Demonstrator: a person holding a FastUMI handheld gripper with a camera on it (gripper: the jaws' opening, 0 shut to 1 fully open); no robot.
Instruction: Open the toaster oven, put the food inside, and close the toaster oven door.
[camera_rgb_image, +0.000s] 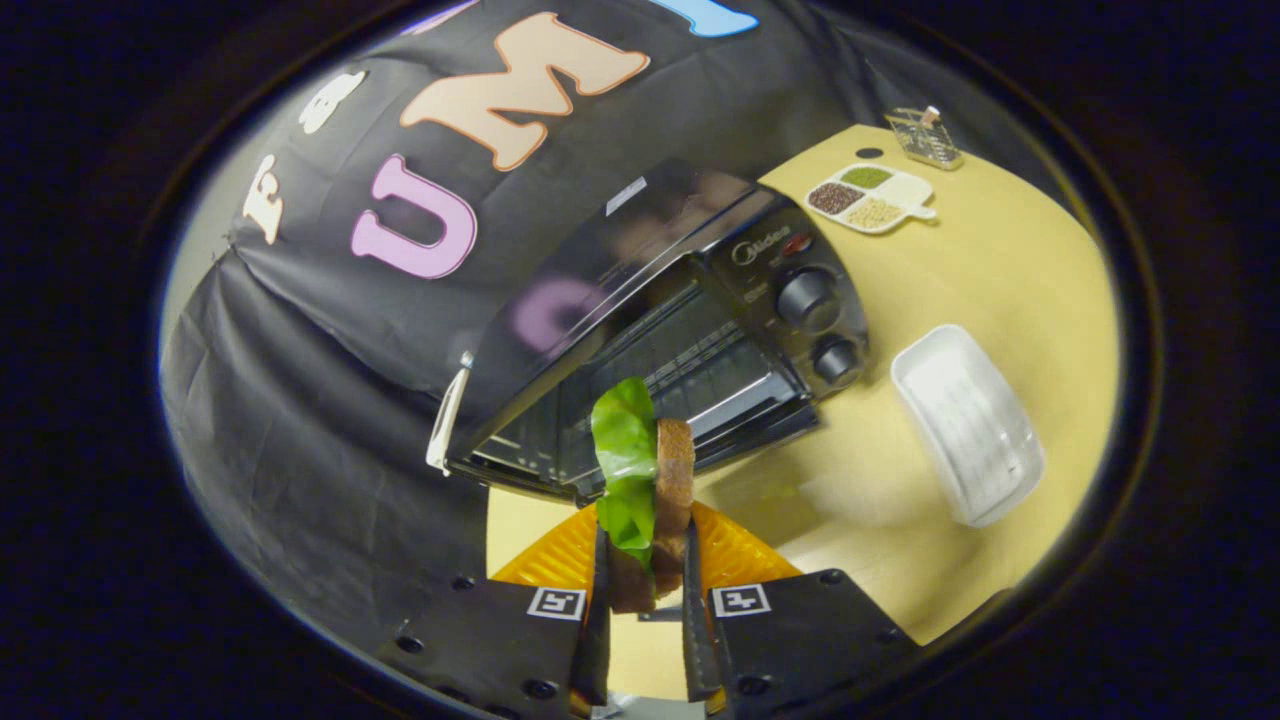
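Observation:
My gripper (645, 545) is shut on a sandwich (673, 470), brown bread slices with a green lettuce leaf (624, 440) sticking out, held upright between the fingers. Just beyond it stands the black toaster oven (700, 330) on the tan table (1000, 270), turned at an angle. Two knobs (805, 297) sit on its right-hand panel. The wire rack (690, 365) shows at the oven's front; I cannot tell whether the glass door covers it. A white handle-like piece (446, 418) sticks out at the oven's left end.
An orange ribbed tray (555, 555) lies under the fingers at the table's near edge. A white oblong dish (965, 425) rests right of the oven. Farther back are a divided dish of grains (872, 197) and a clear container (925, 137). Black cloth hangs behind and left.

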